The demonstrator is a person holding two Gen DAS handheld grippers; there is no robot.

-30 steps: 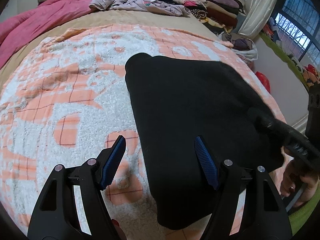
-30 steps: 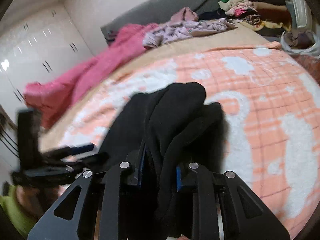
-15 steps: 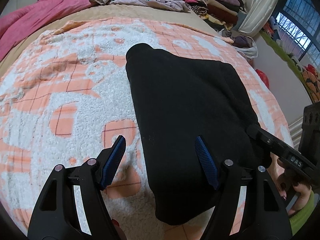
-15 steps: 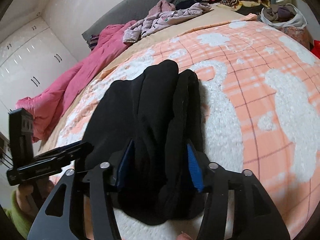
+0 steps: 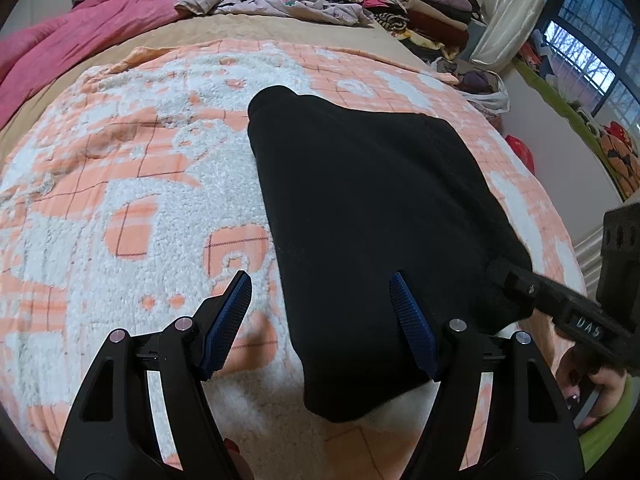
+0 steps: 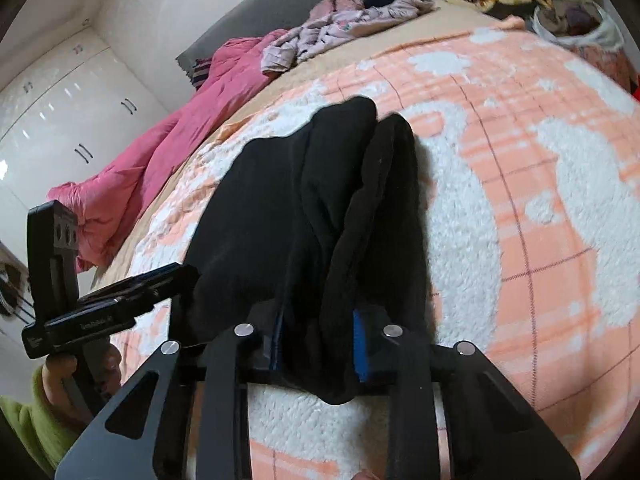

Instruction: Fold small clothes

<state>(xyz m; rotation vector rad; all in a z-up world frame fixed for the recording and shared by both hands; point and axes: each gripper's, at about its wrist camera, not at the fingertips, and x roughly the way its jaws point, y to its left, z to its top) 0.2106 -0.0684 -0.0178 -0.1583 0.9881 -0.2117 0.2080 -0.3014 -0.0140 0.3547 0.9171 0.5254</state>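
Note:
A black garment [image 5: 368, 216] lies folded on an orange and white fleece blanket [image 5: 120, 184] on a bed. My left gripper [image 5: 324, 324] is open and hovers over the garment's near left edge, its right pad above the cloth. My right gripper [image 6: 318, 344] is shut on the thick folded edge of the black garment [image 6: 304, 208], which bunches between its blue pads. The right gripper also shows in the left wrist view [image 5: 560, 312] at the garment's right corner. The left gripper shows in the right wrist view [image 6: 120, 304], at the left.
A pink quilt [image 5: 72, 40] lies at the bed's far left. Loose lilac clothes [image 5: 272, 0] and a stack of folded clothes [image 5: 400, 4] lie along the far end. White wardrobes [image 6: 72, 112] stand beyond the bed. A window [image 5: 592, 52] is at the right.
My right gripper was shut on the garment, opened half a second ago, and has closed again on its folded edge. The left gripper stays open in nearly the same place.

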